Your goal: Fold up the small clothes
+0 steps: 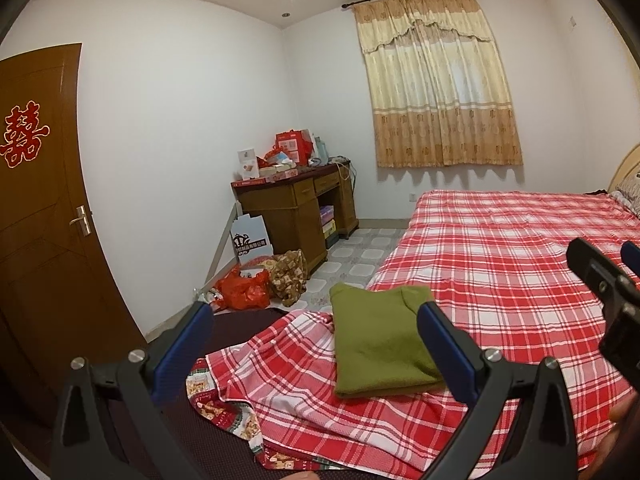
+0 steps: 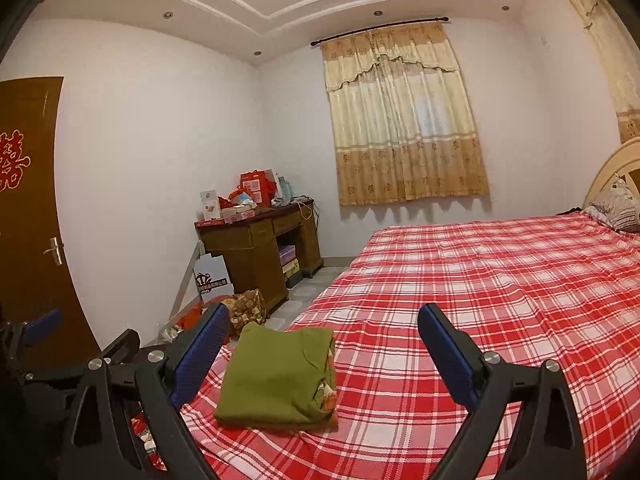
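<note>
Filling most of both views, the bed [image 2: 500, 280] under its red plaid sheet [image 1: 500, 248] carries the one task item: a green garment [image 2: 276, 380], already folded into a compact rectangle and lying flat near the foot corner, where the sheet drapes off over a darker patterned blanket [image 1: 208, 396]. It looks finished, so the step in hand is probably a last tidy or leaving it alone. From the right wrist view a bit of orange patterned cloth [image 2: 326, 396] peeks out of the right edge; tucking that in would call for a light nudge along the edge, not a pinch that lifts the layers. Both tools are held above the bed, clear of the cloth: the left gripper [image 1: 316, 344] has its blue pads [image 1: 444, 348] spread wide with nothing between them, and the right gripper [image 2: 324, 344] is likewise spread and empty.
</note>
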Tool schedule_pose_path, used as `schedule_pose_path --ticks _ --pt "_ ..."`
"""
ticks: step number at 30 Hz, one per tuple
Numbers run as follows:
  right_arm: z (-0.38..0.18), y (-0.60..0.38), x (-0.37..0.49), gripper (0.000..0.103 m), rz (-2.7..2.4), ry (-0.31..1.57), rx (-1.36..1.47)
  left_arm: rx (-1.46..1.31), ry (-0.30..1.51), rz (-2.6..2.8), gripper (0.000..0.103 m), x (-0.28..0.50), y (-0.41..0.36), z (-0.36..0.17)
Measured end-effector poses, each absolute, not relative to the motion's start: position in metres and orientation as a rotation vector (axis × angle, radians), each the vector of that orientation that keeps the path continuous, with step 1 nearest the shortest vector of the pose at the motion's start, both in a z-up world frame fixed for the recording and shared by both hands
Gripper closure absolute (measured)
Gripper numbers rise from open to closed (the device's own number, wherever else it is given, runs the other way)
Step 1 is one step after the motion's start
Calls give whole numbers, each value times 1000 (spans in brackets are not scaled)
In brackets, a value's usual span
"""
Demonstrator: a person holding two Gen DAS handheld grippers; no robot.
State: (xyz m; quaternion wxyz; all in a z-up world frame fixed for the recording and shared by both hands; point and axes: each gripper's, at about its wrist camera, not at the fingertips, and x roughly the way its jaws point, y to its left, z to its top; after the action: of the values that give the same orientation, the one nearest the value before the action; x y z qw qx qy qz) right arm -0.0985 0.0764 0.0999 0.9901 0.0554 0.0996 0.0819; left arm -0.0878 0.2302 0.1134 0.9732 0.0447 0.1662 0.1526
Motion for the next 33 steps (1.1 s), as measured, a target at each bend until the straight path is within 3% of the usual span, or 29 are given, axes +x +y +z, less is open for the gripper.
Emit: schedule_pose_path --ticks 33 --pt "85 71 -86 7 139 254 139 90 416 284 0 -70 233 100"
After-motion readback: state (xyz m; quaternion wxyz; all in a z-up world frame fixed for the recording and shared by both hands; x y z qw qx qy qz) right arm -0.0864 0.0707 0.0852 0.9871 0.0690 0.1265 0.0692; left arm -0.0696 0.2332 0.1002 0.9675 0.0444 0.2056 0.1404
